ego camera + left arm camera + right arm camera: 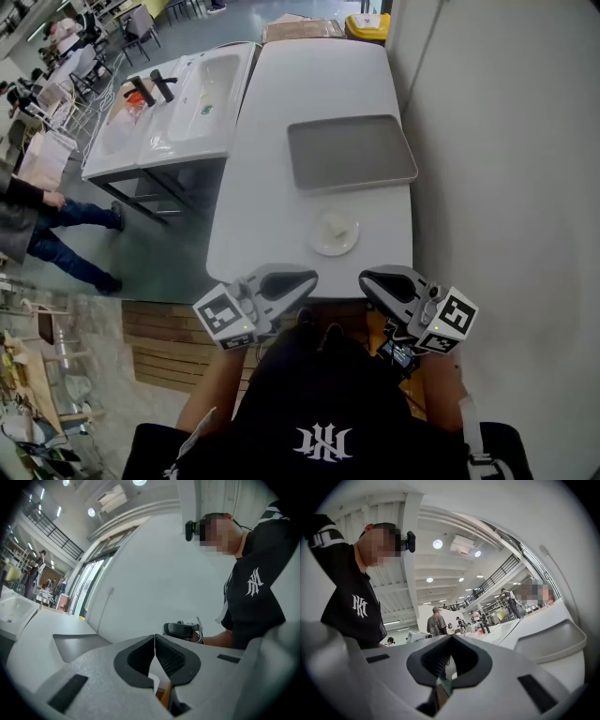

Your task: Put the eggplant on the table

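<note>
Head view: my left gripper & right gripper are both closed, empty, level at the near edge of the surface. Eggplant: not in any view. Step: pre-pick, I judge. Next: locate eggplant, open jaws.

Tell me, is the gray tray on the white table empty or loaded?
Empty. In the head view the tray shows bare gray bottom rim to rim, nothing lying in it.

A long white tabletop carries a grey rectangular tray at its middle and a small white plate nearer the front edge, not touching.
</note>
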The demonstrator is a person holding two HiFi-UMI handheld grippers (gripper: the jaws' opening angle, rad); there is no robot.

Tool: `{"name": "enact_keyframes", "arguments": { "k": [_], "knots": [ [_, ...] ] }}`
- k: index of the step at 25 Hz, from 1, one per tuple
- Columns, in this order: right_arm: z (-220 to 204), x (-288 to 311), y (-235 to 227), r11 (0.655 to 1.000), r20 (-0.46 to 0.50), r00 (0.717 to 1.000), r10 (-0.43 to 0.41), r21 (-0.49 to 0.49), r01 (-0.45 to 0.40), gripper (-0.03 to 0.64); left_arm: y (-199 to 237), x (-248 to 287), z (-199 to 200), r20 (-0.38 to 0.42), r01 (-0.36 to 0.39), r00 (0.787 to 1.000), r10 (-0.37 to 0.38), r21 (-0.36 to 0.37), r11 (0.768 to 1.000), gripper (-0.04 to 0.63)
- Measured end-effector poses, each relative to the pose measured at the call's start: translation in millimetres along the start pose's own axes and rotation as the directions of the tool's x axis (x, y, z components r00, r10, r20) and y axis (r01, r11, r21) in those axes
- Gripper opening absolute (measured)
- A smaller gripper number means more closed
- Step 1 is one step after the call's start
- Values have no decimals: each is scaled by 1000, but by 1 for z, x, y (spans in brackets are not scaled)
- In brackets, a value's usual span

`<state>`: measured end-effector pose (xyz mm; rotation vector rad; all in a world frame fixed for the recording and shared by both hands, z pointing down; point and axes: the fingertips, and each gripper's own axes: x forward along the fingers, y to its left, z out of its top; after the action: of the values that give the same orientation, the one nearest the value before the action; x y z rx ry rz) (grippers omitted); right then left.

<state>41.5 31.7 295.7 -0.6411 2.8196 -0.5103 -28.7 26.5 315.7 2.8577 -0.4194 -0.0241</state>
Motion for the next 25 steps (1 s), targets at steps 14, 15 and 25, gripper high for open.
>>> {"name": "enact_keyframes", "arguments": {
  "k": [14,15,25],
  "knots": [
    [-27,-23,11,999,-21,1000,-21,-29,21,3,-35,19,-25,-45,43,998,-42,30,999,8],
    [-25,-23,13,999,-21,999,-29,-36,28,3,-37,20,-22,-43,58,997,-57,38,998,8],
    [-28,-5,38,998,-47,998,-42,-59,39,3,-49,3,-14,-27,92,996,-91,48,995,8]
  ]
}}
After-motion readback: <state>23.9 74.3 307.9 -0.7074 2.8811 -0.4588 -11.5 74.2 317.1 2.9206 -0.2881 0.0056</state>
